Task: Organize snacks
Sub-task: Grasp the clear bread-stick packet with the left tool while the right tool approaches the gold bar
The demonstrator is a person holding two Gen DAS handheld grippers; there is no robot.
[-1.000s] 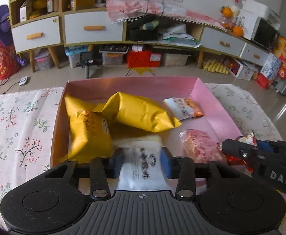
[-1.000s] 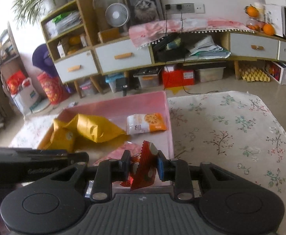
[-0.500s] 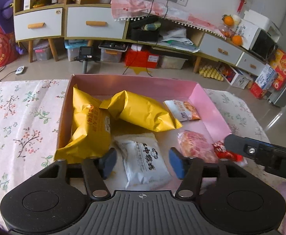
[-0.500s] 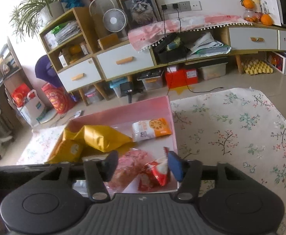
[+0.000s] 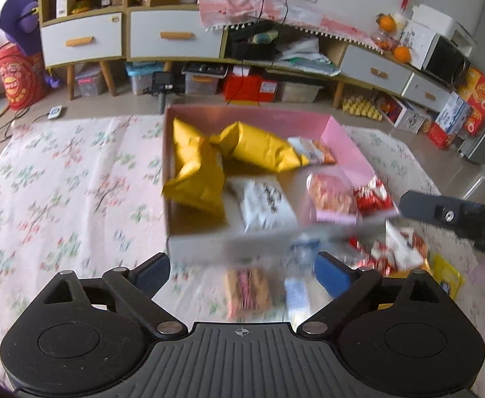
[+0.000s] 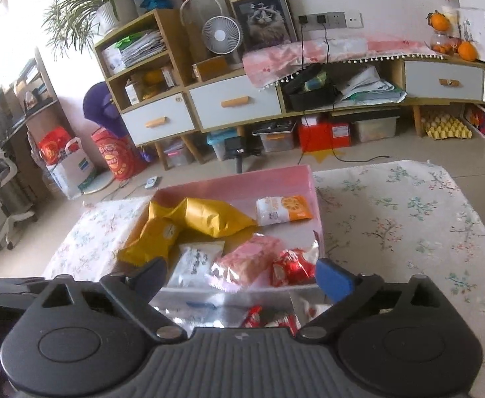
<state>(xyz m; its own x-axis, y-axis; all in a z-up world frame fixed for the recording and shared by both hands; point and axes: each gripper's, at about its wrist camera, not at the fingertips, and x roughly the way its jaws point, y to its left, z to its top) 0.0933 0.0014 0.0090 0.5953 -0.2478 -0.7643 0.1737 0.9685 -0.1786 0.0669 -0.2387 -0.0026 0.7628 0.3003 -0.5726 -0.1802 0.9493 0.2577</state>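
Right wrist | pink box [image 6: 315,199] | six snack packets inside, crumpled

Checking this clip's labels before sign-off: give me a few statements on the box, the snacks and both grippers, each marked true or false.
1. The pink box holds two yellow bags. True.
2. The left gripper is clamped on the white packet. False: its jaws are opening, and the packet lies in the box.
3. The red packet lies in the box's near right corner. True.
4. Every snack is in the box. False: several packets lie on the floral cloth outside it.
5. The right gripper grips nothing. True; its jaws are opening.
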